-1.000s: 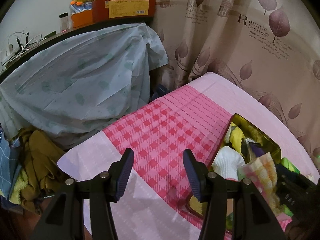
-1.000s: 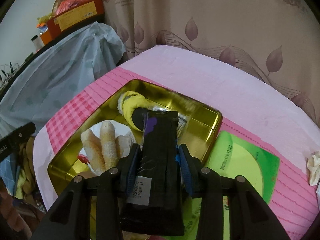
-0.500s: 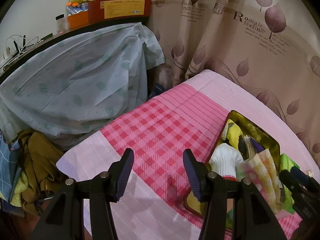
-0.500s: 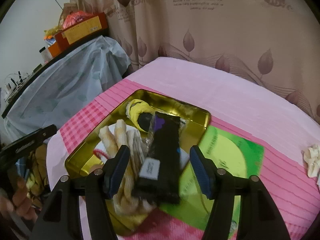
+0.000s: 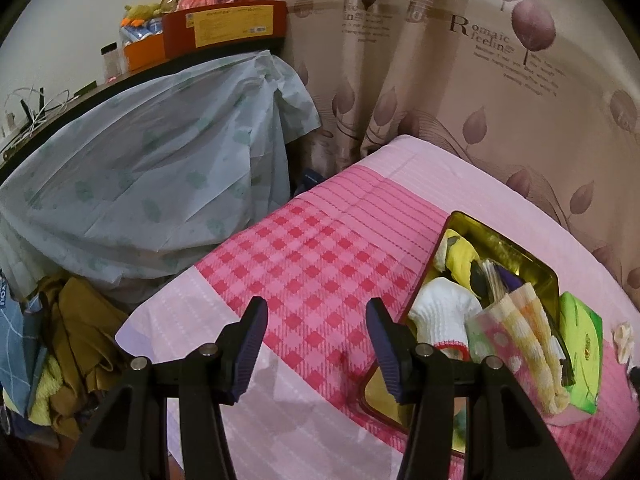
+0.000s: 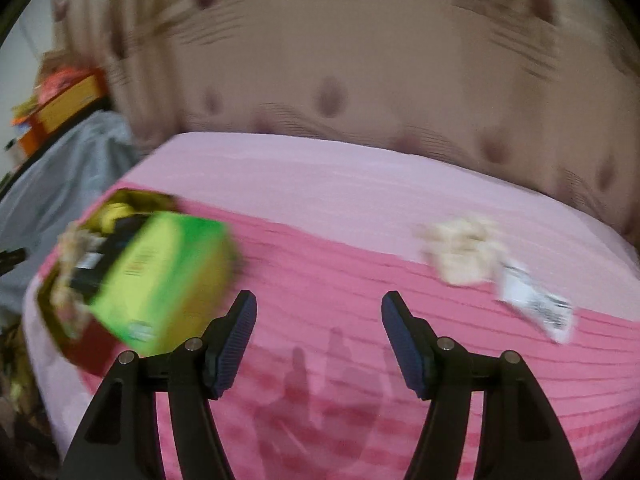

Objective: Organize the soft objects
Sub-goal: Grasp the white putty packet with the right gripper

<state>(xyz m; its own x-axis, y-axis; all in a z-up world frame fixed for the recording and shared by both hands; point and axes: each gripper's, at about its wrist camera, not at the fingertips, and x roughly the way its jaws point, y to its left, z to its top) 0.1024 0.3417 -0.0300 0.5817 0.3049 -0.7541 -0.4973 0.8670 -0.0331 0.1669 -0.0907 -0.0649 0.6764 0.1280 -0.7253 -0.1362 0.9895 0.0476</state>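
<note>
At the bottom of the left wrist view, the left claw (image 5: 316,332) stands wide apart with nothing between its pads, over the pink checked bedspread (image 5: 320,256). At lower right, the gold tin (image 5: 516,252) on the bed holds a white sock (image 5: 444,312), a yellow sock (image 5: 460,256) and a striped cloth (image 5: 524,332); a green lid (image 5: 580,336) touches its right side. In the blurred right wrist view, the right claw (image 6: 316,332) is opening, empty, and a cream sock (image 6: 460,252) with a paper tag (image 6: 536,304) lies at right.

One gold tin (image 5: 516,248) holds one white sock (image 5: 444,312), one yellow sock (image 5: 460,258) and one striped cloth (image 5: 528,332). One green lid (image 5: 580,344) and one cream bundle (image 6: 464,252) lie outside.
</note>
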